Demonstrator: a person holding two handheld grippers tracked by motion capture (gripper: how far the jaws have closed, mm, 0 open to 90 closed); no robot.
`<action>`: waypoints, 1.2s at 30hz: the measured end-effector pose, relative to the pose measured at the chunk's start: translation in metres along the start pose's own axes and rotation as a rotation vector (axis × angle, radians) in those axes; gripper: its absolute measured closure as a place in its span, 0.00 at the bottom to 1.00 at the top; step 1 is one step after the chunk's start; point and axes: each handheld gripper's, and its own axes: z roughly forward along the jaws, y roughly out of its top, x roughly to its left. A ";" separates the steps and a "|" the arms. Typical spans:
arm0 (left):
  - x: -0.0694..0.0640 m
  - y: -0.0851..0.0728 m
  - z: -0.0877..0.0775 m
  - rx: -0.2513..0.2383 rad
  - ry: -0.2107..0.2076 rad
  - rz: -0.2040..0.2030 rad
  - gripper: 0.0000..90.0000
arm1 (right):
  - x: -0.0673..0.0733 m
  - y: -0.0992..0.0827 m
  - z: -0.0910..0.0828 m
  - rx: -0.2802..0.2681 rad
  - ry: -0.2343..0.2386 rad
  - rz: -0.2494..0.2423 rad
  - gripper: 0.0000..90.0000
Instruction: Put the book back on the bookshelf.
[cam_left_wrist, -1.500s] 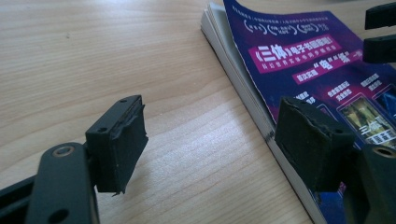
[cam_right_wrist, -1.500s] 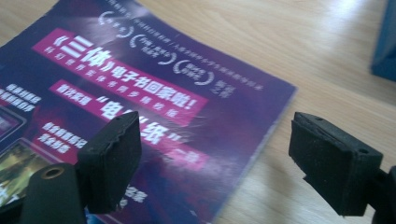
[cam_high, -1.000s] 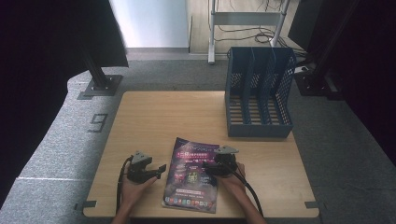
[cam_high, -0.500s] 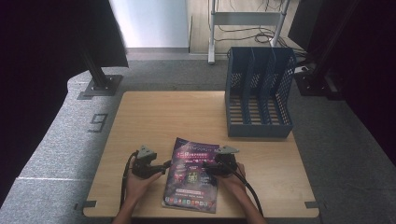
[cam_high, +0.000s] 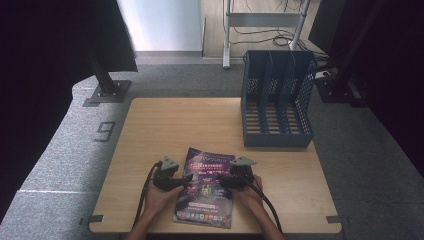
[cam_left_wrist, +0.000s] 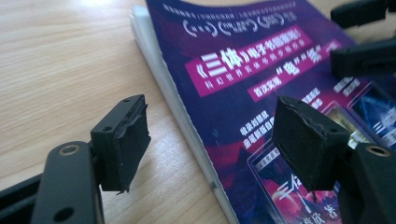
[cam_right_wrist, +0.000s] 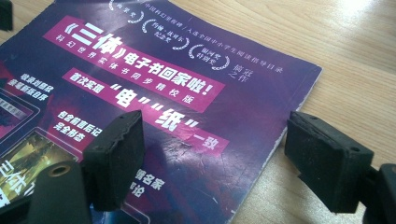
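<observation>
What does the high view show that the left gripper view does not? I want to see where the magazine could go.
High view: the blue file rack with upright slots at the table's far right, both hands, and the whole table on grey floor.

Left gripper view: the magazine's white page edge up close, with the left tongs open astride it, not pressing.

Both: the purple magazine lying flat on the wooden table, and the right tongs at its other side.
</observation>
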 end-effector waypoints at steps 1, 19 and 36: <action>-0.001 0.000 0.001 0.006 -0.007 0.005 0.30 | 0.000 0.000 0.000 -0.001 0.000 0.001 0.22; -0.011 0.000 0.015 0.039 -0.003 0.021 0.29 | 0.000 0.000 0.000 0.000 -0.001 0.002 0.22; -0.010 0.001 0.018 0.044 -0.013 -0.027 0.26 | 0.000 0.000 0.000 0.000 -0.001 0.004 0.22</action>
